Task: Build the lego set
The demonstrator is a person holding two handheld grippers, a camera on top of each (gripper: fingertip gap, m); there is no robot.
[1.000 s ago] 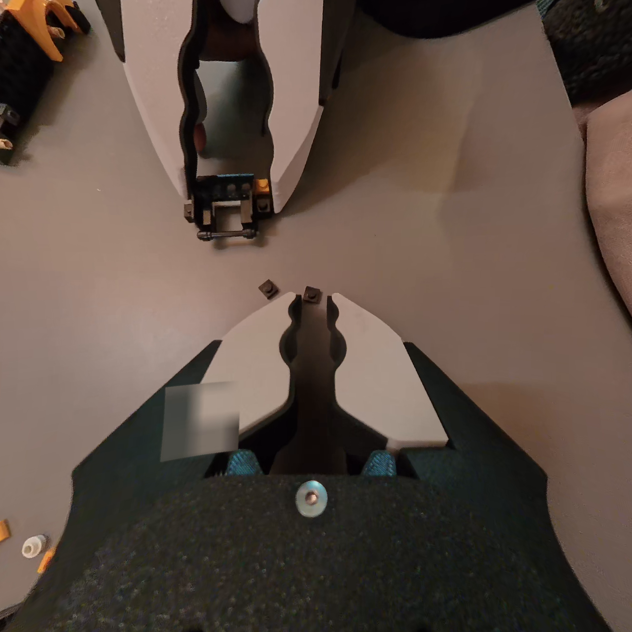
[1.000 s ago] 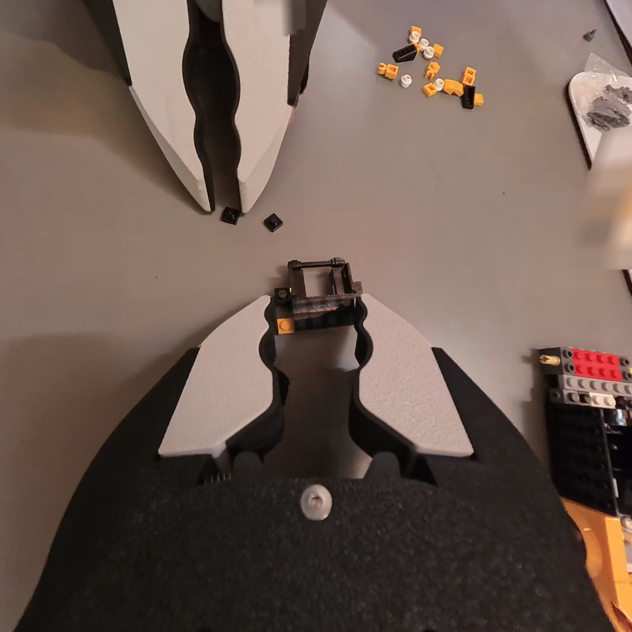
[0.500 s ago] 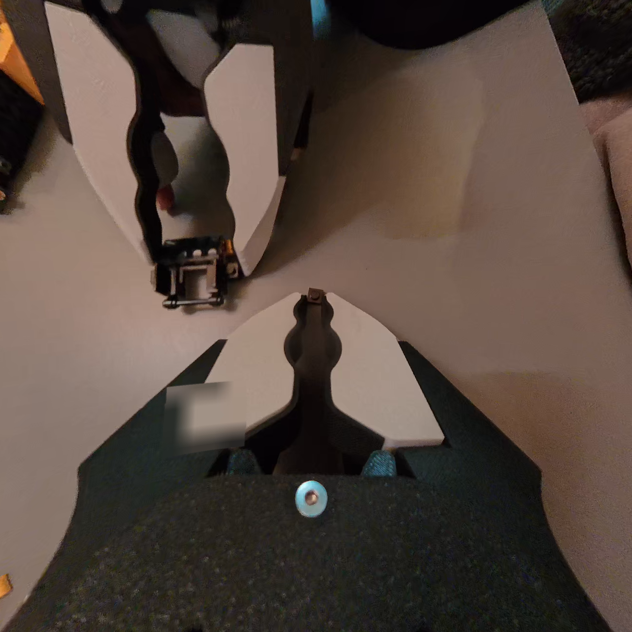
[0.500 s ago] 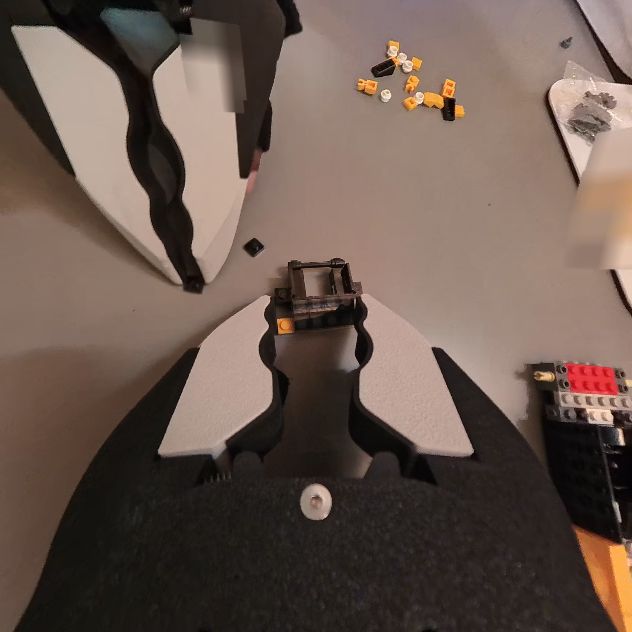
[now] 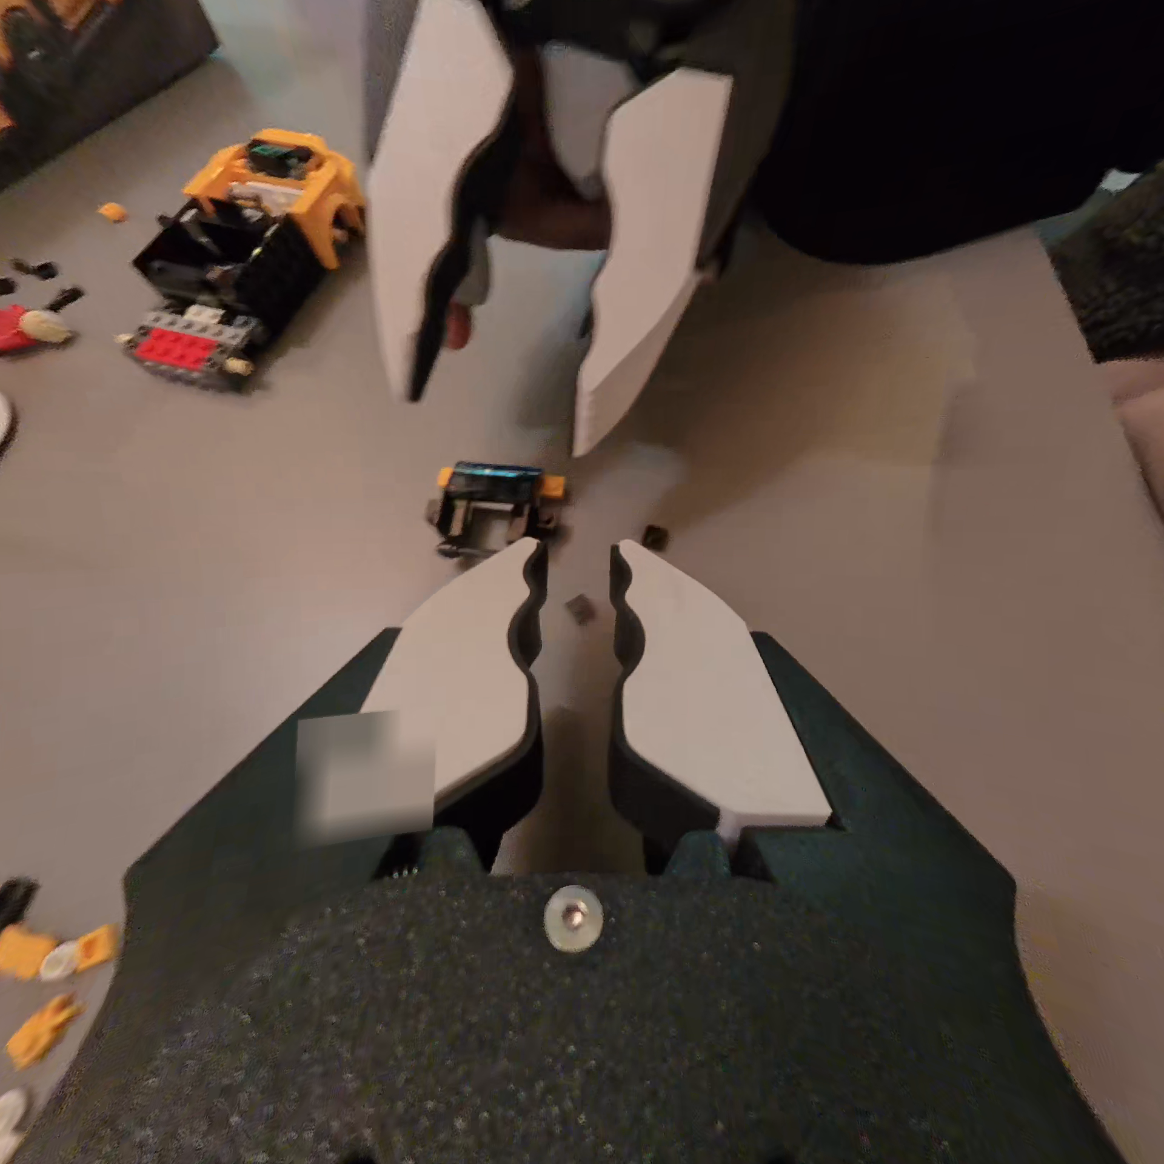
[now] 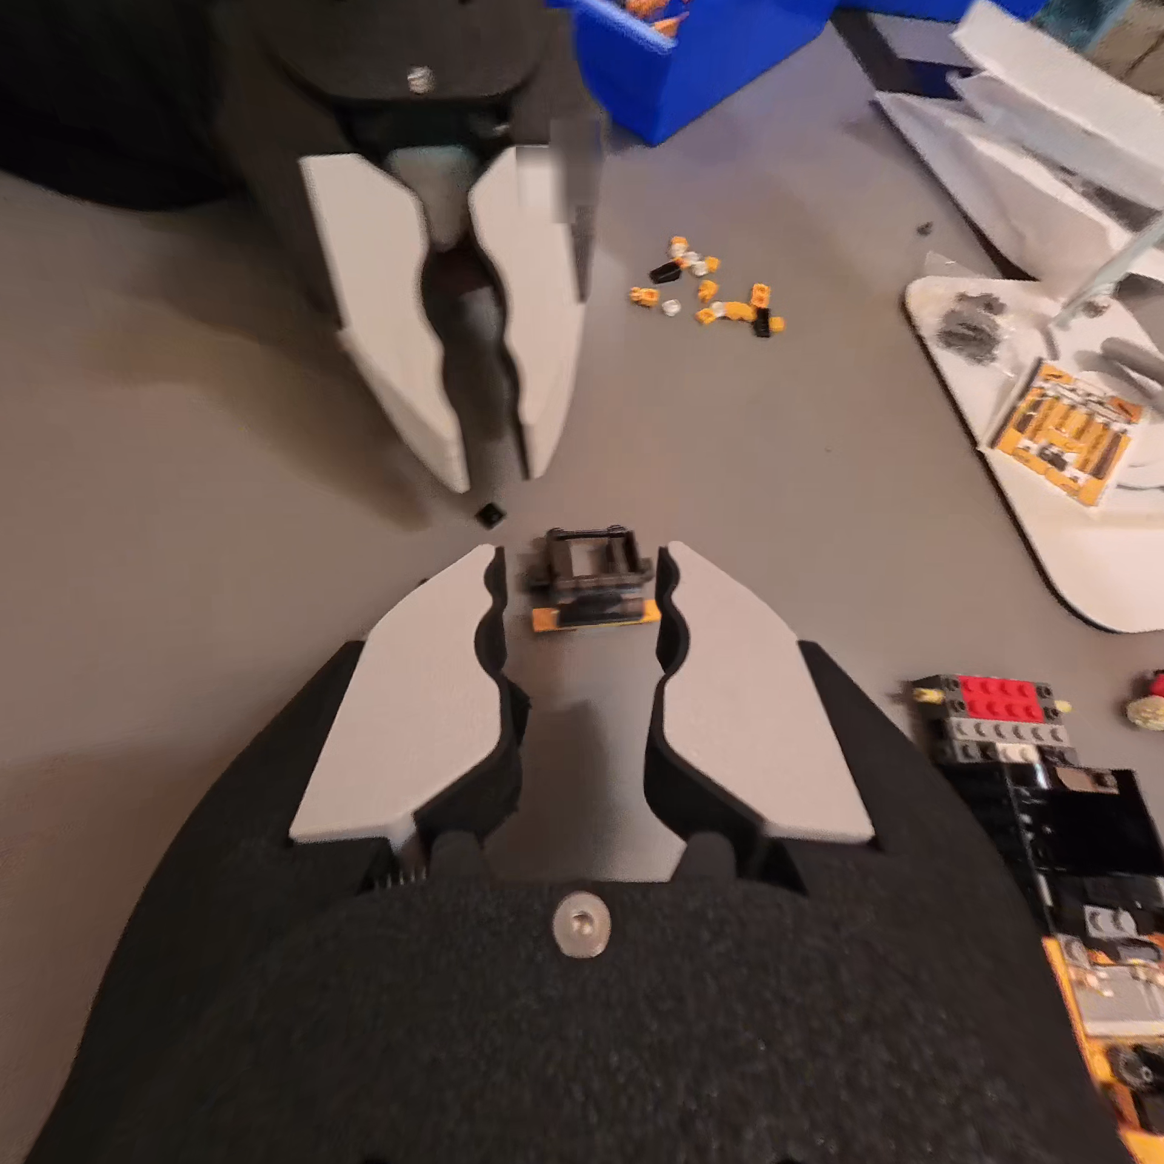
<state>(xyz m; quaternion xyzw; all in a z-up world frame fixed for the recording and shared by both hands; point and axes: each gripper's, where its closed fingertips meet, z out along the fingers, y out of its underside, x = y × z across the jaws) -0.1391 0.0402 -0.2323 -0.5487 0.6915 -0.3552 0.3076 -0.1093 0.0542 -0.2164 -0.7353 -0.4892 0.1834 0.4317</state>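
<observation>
My left gripper [image 5: 578,548] is open and empty. A tiny dark stud piece [image 5: 579,610] lies loose in the gap between its fingers, and a second one [image 5: 655,536] lies just past its right fingertip. A small black and orange lego assembly [image 5: 497,504] sits on the grey table ahead. My right gripper [image 6: 581,553] is open, with that assembly [image 6: 592,579] between its fingers, touching neither. In the right wrist view the left gripper [image 6: 497,479] points toward me, with one dark piece [image 6: 490,514] by its tips. The right gripper [image 5: 497,419] hangs open above the assembly.
A half-built black, orange and red car [image 5: 245,252] stands to the side, also in the right wrist view [image 6: 1039,787]. Loose orange, white and black pieces [image 6: 712,296] lie farther off. A blue bin [image 6: 680,63] and a white tray [image 6: 945,353] with bags stand beyond. There is about 4 cm between the tips of the two grippers.
Both grippers have opened. The left let go of the tiny dark piece and the right let go of the assembly, which now rests on the table. Both have drawn back and up.
</observation>
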